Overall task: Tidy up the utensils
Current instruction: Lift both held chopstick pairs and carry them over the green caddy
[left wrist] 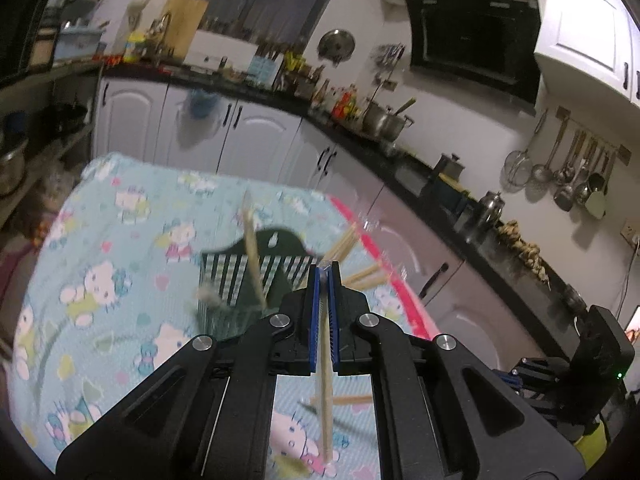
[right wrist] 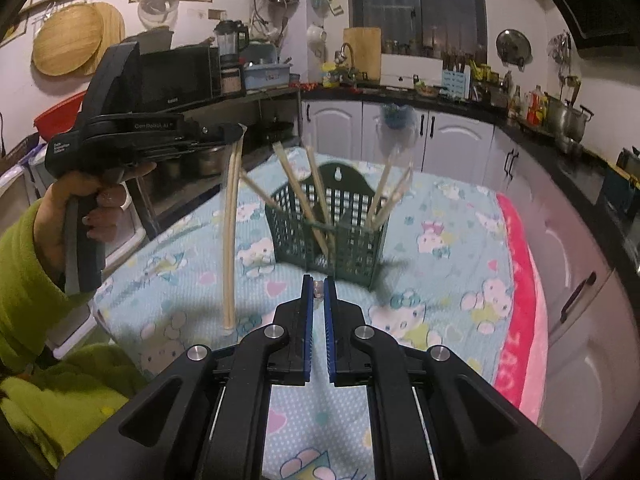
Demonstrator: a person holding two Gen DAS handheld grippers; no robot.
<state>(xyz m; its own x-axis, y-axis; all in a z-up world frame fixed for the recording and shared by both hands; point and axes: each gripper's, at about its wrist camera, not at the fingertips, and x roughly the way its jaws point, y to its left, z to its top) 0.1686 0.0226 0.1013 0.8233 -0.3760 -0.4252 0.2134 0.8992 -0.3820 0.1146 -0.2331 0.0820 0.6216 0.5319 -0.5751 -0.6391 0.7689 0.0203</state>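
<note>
A dark green slotted basket [right wrist: 352, 248] stands upright on the blue cartoon-print cloth [right wrist: 440, 280] with several pale chopsticks [right wrist: 316, 200] leaning in it. My left gripper [right wrist: 240, 130], held by a hand in a green sleeve, is raised left of the basket. It is shut on a pale chopstick [right wrist: 230, 240] that hangs down from it. In the left wrist view that chopstick [left wrist: 326, 400] runs down between the blue pads of the left gripper [left wrist: 323, 270], above the basket [left wrist: 240, 276]. My right gripper [right wrist: 319, 292] is shut in front of the basket; a small pale bit shows at its tips.
Another chopstick [left wrist: 352, 399] lies on the cloth below the left gripper. A pink towel [right wrist: 520, 320] edges the table on the right. White cabinets [right wrist: 460, 136] under a dark, cluttered counter run behind and to the right. Shelves with a microwave [right wrist: 176, 76] stand at the left.
</note>
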